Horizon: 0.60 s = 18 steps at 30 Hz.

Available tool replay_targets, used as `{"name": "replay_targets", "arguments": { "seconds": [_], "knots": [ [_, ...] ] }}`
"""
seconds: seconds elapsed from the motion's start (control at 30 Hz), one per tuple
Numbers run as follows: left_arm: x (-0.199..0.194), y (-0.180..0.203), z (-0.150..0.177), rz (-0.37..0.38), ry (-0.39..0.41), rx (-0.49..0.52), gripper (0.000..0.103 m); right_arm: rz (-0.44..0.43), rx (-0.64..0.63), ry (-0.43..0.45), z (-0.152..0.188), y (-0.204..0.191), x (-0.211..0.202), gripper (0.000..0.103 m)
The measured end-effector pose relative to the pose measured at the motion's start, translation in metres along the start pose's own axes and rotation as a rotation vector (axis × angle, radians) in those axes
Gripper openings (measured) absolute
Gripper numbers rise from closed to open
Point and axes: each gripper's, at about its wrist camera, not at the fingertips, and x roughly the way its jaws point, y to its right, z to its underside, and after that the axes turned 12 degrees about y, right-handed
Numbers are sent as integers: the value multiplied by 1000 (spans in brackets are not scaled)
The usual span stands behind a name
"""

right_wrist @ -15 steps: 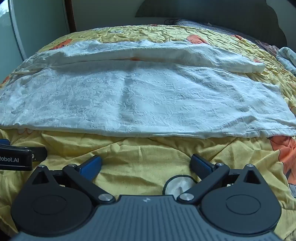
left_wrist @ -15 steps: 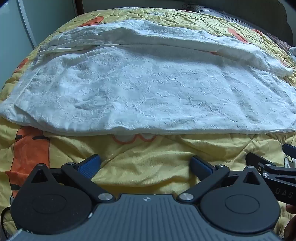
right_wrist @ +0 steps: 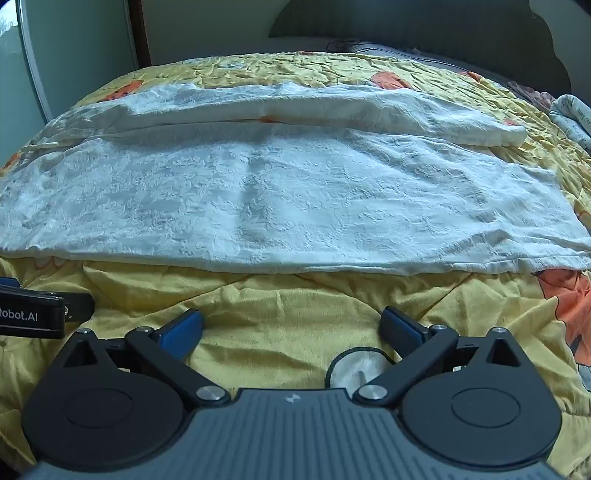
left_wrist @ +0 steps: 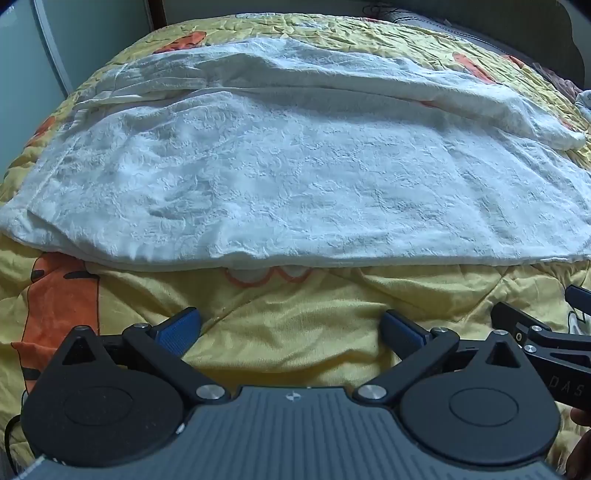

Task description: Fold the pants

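Here: both claws spread, empty | pants (left_wrist: 295, 177) cut off at frame edges

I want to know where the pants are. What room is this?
Most likely a bedroom. The white pants lie on a bed with a yellow quilt, and a headboard stands behind it.

Both wrist views look steeply down from close by, side by side, sharing the white pants (left_wrist: 295, 177) on the quilt (right_wrist: 295, 302).

The pants (left_wrist: 295, 177) were crinkled, embossed white cloth, the quilt (left_wrist: 295, 332) soft matt yellow cotton, the tongs (left_wrist: 291, 330) matt black plastic.
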Motion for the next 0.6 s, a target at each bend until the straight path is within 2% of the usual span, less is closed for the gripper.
{"name": "replay_targets", "arguments": {
  "seconds": [0.6],
  "knots": [
    [-1,0,-3,-1,4,1,103,1,-1,11,3,0,-2,103]
  ]
}}
